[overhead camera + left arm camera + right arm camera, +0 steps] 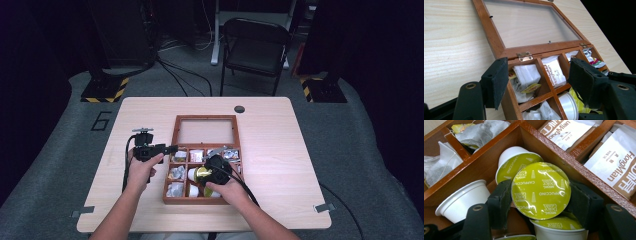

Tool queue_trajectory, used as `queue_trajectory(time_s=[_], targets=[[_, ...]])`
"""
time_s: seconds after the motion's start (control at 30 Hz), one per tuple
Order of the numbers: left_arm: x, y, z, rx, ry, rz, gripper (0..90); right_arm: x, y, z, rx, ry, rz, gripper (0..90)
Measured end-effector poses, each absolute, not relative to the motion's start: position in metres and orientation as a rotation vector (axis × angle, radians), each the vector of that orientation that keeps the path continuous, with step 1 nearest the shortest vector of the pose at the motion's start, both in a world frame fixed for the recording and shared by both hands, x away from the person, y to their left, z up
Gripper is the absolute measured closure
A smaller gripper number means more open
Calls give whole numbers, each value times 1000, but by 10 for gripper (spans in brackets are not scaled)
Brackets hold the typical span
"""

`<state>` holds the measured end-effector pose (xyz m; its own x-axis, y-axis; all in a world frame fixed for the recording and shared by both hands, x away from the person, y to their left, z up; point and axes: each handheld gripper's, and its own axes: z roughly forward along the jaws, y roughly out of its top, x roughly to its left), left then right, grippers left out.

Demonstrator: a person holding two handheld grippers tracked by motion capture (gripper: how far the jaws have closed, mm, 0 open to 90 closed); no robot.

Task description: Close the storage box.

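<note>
Round white coffee capsule with green foil lid (541, 190), clenched between right claw (541, 195) pads inside wooden compartment box (170, 165) near bench (280, 150) front edge. Left claw (537, 82) released, straddling box's left wall.

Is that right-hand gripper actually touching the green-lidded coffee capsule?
Touching. In the right gripper view both pads press on the rim of the green-lidded capsule, with no gap at either side.

A pale wooden table (280, 150) on grey carpet (365, 145) — a black folding chair (254, 47) behind, dark surroundings.
</note>
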<state>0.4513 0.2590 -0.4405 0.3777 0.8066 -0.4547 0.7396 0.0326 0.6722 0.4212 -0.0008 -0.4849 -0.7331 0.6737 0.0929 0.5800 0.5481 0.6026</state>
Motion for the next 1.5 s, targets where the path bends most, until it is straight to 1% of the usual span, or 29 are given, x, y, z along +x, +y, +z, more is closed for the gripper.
queue_trajectory(time_s=[0.13, 0.17, 0.2, 0.27, 0.3, 0.33, 0.37, 0.43, 0.47, 0.57, 0.73, 0.87, 0.93, 1.33, 1.5], targets=[[452, 259, -441, 1713, 1373, 90, 324, 422, -2, -484, 1063, 2640, 943, 373], [452, 260, -441, 1713, 1374, 90, 324, 422, -3, -483, 1069, 2642, 959, 396], [452, 260, -441, 1712, 1375, 90, 324, 420, -6, -478, 1069, 2586, 990, 606], [452, 260, -441, 1712, 1375, 90, 324, 420, -9, -474, 1054, 2584, 1026, 611], [452, 259, -441, 1709, 1381, 87, 324, 421, -11, -472, 1070, 2590, 1061, 604], [452, 259, -441, 1709, 1381, 88, 324, 422, -11, -472, 1077, 2605, 1035, 537], [452, 259, -441, 1709, 1381, 88, 324, 422, -11, -472, 1077, 2605, 1035, 537], [452, 259, -441, 1708, 1381, 87, 324, 424, -10, -477, 1090, 2650, 987, 404], [452, 260, -441, 1710, 1379, 88, 324, 425, -9, -479, 1093, 2667, 981, 372], [452, 260, -441, 1706, 1381, 84, 324, 421, -6, -481, 1107, 2628, 963, 332], [452, 260, -442, 1712, 1376, 87, 324, 417, -9, -474, 1108, 2578, 990, 349], [452, 260, -442, 1713, 1375, 87, 324, 419, -8, -477, 1120, 2621, 968, 317], [452, 260, -442, 1707, 1380, 81, 324, 418, -3, -480, 1107, 2627, 937, 317], [452, 261, -442, 1698, 1387, 83, 324, 425, 8, -486, 1092, 2689, 867, 332], [452, 261, -443, 1697, 1389, 83, 324, 425, 9, -487, 1122, 2681, 872, 360]])
